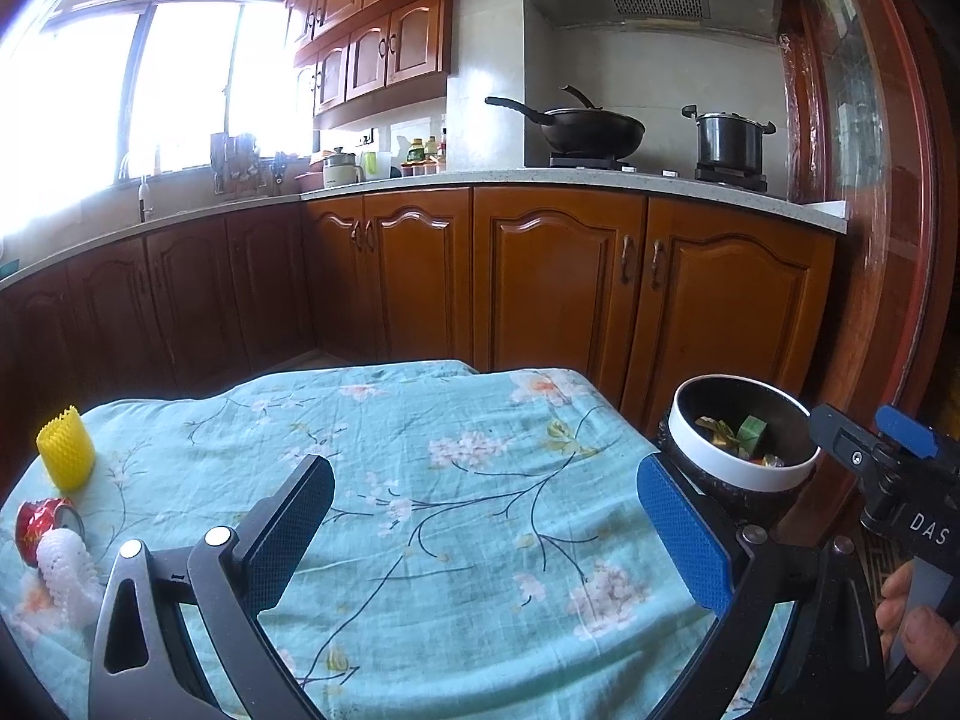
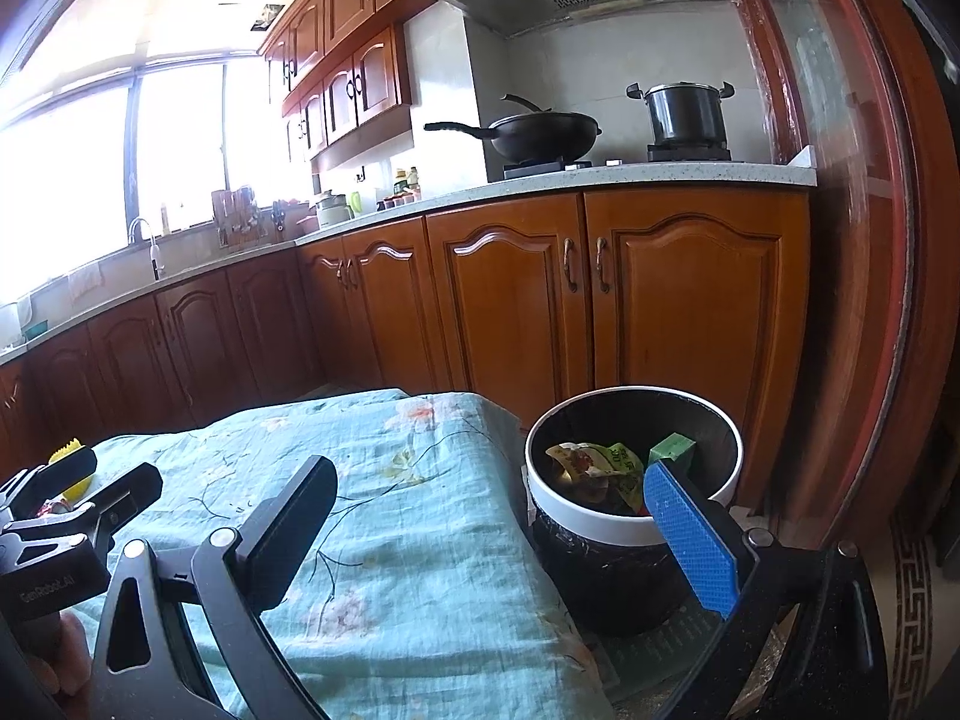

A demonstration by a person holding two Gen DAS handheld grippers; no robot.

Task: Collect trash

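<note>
- My left gripper [image 1: 486, 531] and right gripper [image 2: 492, 531] both hang spread wide, gripping nothing.
- The white-rimmed round black bin [image 2: 633, 525] stands just right of the floral turquoise tablecloth [image 1: 420, 480], wrappers already inside.
- Far from the bin lie a yellow foam mesh sleeve [image 1: 66, 450], crushed red can [image 1: 45, 525] and white foam net [image 1: 66, 576].
- Risk, I judge: pinching cloth along with the clutter and dragging it.

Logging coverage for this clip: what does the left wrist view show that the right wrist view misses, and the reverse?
Only the left wrist view shows the crushed red can and white foam net at the table's left edge, plus the whole yellow foam sleeve.

Only the right wrist view shows the trash bin down its side and a printed wrapper inside.

Both show the floral tablecloth, the bin's white rim and both open, empty tongs.
</note>
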